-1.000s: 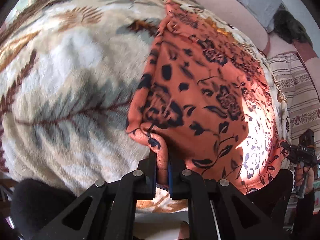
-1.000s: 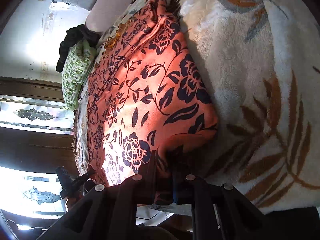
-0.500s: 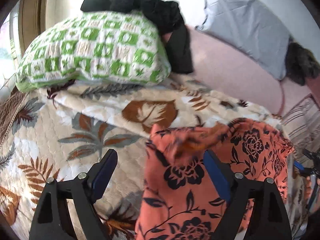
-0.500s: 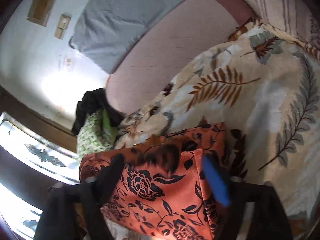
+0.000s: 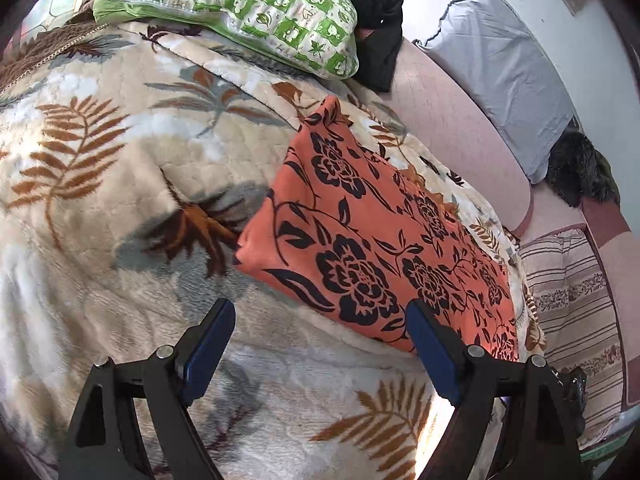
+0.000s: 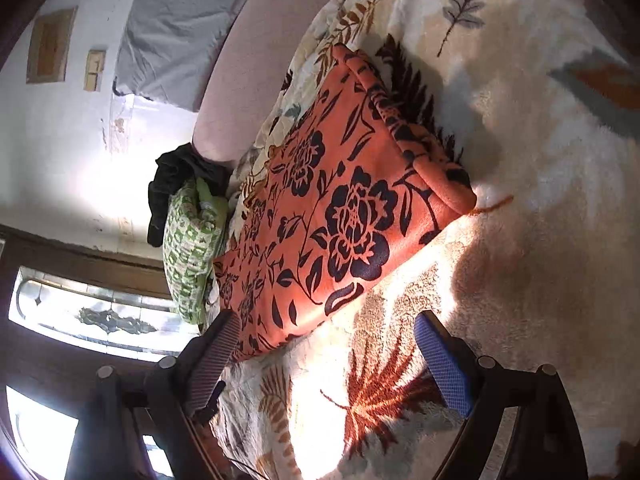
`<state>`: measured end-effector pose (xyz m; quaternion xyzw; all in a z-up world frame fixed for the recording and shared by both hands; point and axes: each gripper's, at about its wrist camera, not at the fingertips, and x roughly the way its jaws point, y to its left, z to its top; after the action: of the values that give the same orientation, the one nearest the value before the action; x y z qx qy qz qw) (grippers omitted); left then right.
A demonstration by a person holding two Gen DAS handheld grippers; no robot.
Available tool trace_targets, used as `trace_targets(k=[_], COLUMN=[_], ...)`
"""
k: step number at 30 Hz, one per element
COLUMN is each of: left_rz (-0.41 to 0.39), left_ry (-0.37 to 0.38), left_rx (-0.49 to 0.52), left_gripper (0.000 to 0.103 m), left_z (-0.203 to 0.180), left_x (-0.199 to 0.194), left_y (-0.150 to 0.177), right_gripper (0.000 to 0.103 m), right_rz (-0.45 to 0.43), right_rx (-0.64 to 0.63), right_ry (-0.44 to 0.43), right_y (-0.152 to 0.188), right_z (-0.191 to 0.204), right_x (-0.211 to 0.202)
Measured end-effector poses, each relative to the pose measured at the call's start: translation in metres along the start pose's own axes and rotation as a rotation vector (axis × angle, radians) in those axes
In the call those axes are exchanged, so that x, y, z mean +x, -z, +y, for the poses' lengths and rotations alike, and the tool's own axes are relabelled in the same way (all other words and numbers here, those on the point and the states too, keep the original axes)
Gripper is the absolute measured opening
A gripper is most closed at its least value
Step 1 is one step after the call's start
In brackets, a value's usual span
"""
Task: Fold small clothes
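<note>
Leaf-print blanket [image 5: 120, 168] now bears the released, folded orange garment [image 5: 360, 240]; both grippers' jaws stand apart, empty.

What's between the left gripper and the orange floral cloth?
Only bare leaf-print blanket, seen in the left wrist view; the open left gripper sits just short of the orange floral cloth.

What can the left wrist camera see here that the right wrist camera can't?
Only the left wrist view shows the striped cushion and a dark furry thing. Only the right wrist view shows the patterned window. Both show the orange flowered cloth lying folded on the leaf-print blanket, the green checked pillow, and open, empty jaws.
</note>
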<state>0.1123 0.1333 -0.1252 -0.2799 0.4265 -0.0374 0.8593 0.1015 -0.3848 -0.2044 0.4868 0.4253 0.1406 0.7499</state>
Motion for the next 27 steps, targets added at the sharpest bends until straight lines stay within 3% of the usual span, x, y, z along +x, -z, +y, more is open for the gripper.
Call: trace_targets(k=[3,5,6,7,8,9,10,13,17,21,27], left_rz=[0.045,0.047,0.020,0.015,0.047,0.067,0.065,0.033,-0.048,-0.107,-0.080], left_ry=[-0.044,-0.045,-0.043,-0.053,-0.070,-0.065,-0.071,-0.104,-0.084,-0.059,-0.047], left_rx=[-0.076,-0.193,-0.238,-0.252,-0.227,-0.221,-0.213,-0.106,-0.017,0.018,0.027], left_gripper=[0.087,0.086,0.077,0.032,0.006,0.008,0.007,0.007,0.007,0.007,0.007], left_z=[0.000,0.013,0.018,0.020,0.019,0.019,0.018,-0.001,-0.028,-0.045,-0.022], left_x=[0.031,0.043,0.042,0.041,0.045,0.048,0.048,0.037,-0.005,-0.051,-0.113], left_y=[-0.006,-0.012,-0.016,-0.022,-0.029,-0.034,-0.037,-0.045,-0.047,-0.029,0.057], right_gripper=[0.090,0.089,0.087,0.077,0.060,0.050,0.029,0.015,0.009,0.008,0.008], right_rz=[-0.086,-0.152,-0.185,-0.216,-0.250,-0.274,-0.275,-0.240,-0.244,-0.271,-0.242], right_rx=[0.105,0.174,0.223,0.267,0.306,0.341,0.359,0.345,0.189,0.075,0.038], right_ry=[0.007,0.037,0.043,0.044,0.057,0.070,0.082,0.123,0.130,0.110,0.079], right_y=[-0.011,-0.020,-0.025,-0.027,-0.029,-0.031,-0.035,-0.047,-0.053,-0.045,0.013], right_z=[-0.004,-0.004,-0.007,-0.010,-0.013,-0.016,-0.019,-0.020,0.021,0.063,0.063], right_x=[0.013,0.021,0.022,0.021,0.020,0.019,0.023,0.034,0.012,-0.025,-0.093])
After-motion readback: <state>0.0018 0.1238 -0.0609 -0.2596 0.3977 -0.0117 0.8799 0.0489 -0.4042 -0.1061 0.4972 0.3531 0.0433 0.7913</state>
